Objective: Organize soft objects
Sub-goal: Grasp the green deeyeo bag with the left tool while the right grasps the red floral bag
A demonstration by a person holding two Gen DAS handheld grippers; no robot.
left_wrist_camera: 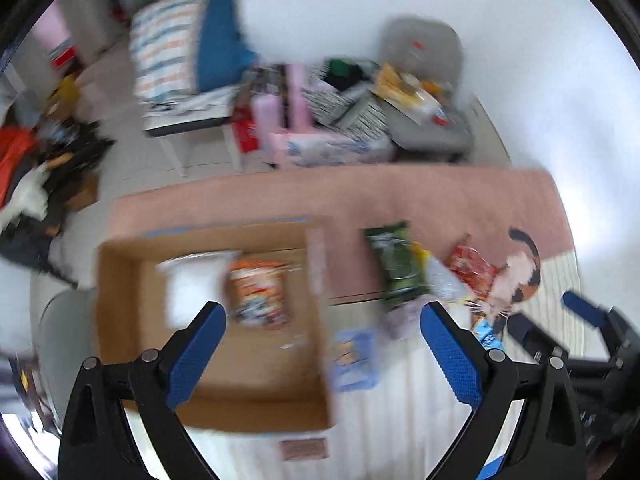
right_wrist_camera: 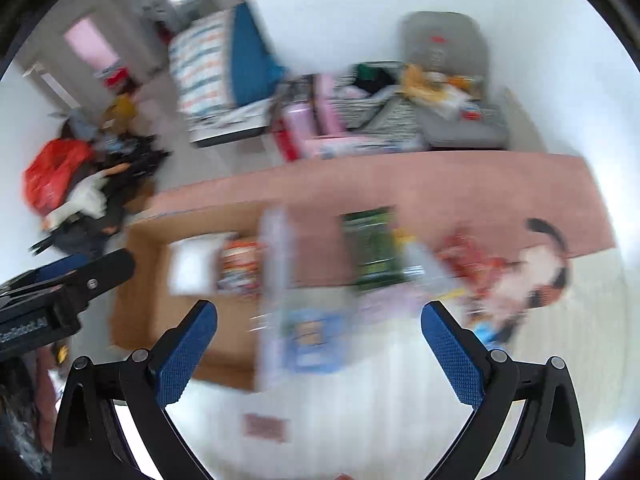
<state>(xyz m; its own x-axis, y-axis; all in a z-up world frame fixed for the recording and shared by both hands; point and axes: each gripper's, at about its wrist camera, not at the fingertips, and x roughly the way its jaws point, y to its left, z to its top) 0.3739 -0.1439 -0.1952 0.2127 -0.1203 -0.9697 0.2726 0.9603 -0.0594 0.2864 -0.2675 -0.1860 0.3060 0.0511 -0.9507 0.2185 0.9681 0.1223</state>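
An open cardboard box [left_wrist_camera: 280,408] lies on the rug and holds a white packet [left_wrist_camera: 192,284] and an orange snack bag [left_wrist_camera: 260,292]. My left gripper [left_wrist_camera: 322,310] hangs above the box's right wall, open and with nothing between its blue pads. To the right of the box lie a green packet [left_wrist_camera: 396,264], a red packet [left_wrist_camera: 472,264], a blue packet [left_wrist_camera: 354,356] and a cat-shaped soft toy [left_wrist_camera: 516,276]. My right gripper [right_wrist_camera: 318,308] is open too, high above the blue packet [right_wrist_camera: 312,336] and the box edge [right_wrist_camera: 132,320]. Both views are blurred.
A pink mat [left_wrist_camera: 400,196] lies behind the box, on a white ribbed rug [left_wrist_camera: 400,420]. A grey chair [left_wrist_camera: 432,92] piled with items, a striped cushion [left_wrist_camera: 168,48] and clutter on the floor at the left [left_wrist_camera: 36,168] stand beyond it.
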